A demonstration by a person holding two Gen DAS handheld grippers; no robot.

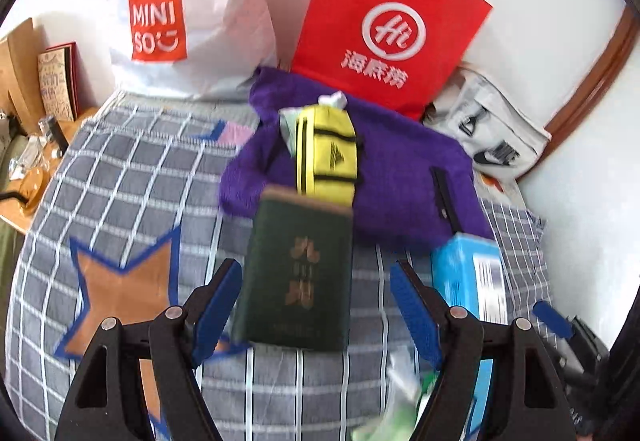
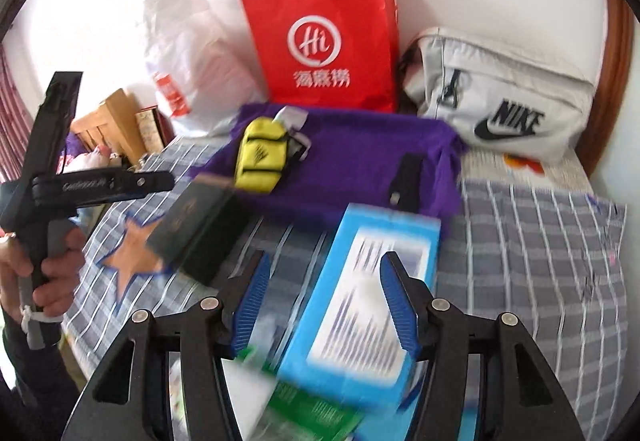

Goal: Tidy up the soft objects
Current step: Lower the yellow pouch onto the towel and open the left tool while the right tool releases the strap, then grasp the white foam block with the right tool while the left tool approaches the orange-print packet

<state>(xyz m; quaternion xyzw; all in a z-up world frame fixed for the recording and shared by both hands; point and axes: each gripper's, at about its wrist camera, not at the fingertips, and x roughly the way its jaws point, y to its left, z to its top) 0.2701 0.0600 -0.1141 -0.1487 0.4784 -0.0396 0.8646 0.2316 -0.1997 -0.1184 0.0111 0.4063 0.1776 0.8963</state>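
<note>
While both of your grippers hang over the checked bedspread (image 1: 132, 177), each camera gives you something the other lacks.

Left gripper (image 1: 316, 283): fingers spread wide, nothing between them; a dark green box (image 1: 298, 273) lies on the spread just ahead, blurred.
Right gripper (image 2: 322, 275): also released and empty; a light blue box (image 2: 372, 305) lies under and between its fingers, with a green packet (image 2: 308, 411) at its near end.
Right view only: your left hand (image 2: 48, 273) on its handle, and the grey Nike bag (image 2: 500, 101) in full.
Left view only: the white Miniso bag (image 1: 192, 21) face-on, with its logo readable.
Soft things: a purple cloth (image 1: 400, 169) is spread at the far side, with a yellow pouch (image 1: 326, 151) resting on it.
Edges: a red paper bag (image 2: 324, 45) stands against the wall behind the cloth.
Open room: bare bedspread to the right of the blue box and around the orange star patch (image 1: 120, 281).
</note>
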